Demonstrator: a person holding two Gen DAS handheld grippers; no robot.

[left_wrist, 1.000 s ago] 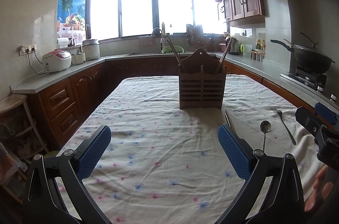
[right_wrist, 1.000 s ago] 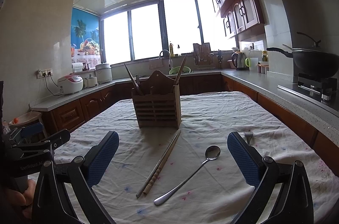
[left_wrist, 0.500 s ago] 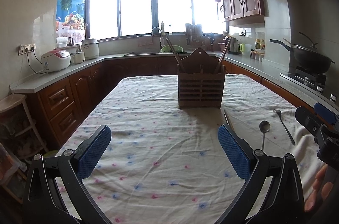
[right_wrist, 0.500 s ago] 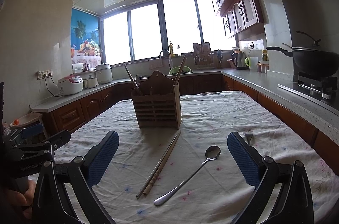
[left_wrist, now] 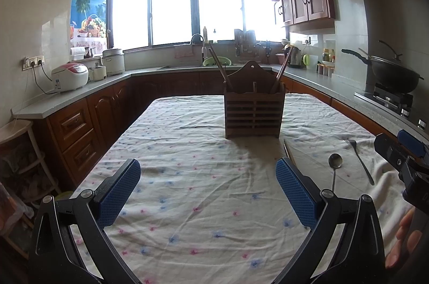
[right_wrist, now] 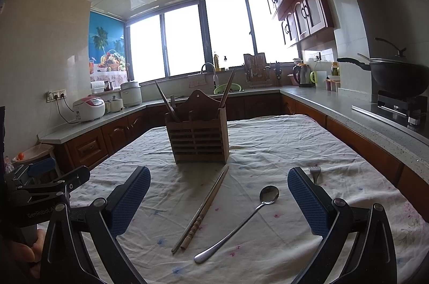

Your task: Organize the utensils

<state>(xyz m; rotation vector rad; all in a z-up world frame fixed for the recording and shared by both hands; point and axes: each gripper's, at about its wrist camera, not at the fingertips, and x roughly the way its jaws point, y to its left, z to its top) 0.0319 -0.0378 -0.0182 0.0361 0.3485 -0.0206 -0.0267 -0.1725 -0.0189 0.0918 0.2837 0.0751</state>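
A slatted wooden utensil holder (left_wrist: 254,109) (right_wrist: 199,135) stands mid-table with chopsticks leaning out of both ends. In front of it on the cloth lie a pair of chopsticks (right_wrist: 202,207), a metal spoon (right_wrist: 241,219) (left_wrist: 334,168) and a fork (right_wrist: 315,172) (left_wrist: 360,161). My right gripper (right_wrist: 219,199) hovers open above the loose chopsticks and spoon, nothing between its blue pads. My left gripper (left_wrist: 207,190) is open over bare cloth, left of the utensils. Each gripper shows at the edge of the other's view, held by a hand.
The table wears a white flowered cloth (left_wrist: 187,176). Counters with wooden cabinets wrap around it: rice cookers (left_wrist: 70,76) at left, a sink (left_wrist: 198,42) under the window, a kettle (right_wrist: 301,74) and a black wok (right_wrist: 396,74) on the stove at right.
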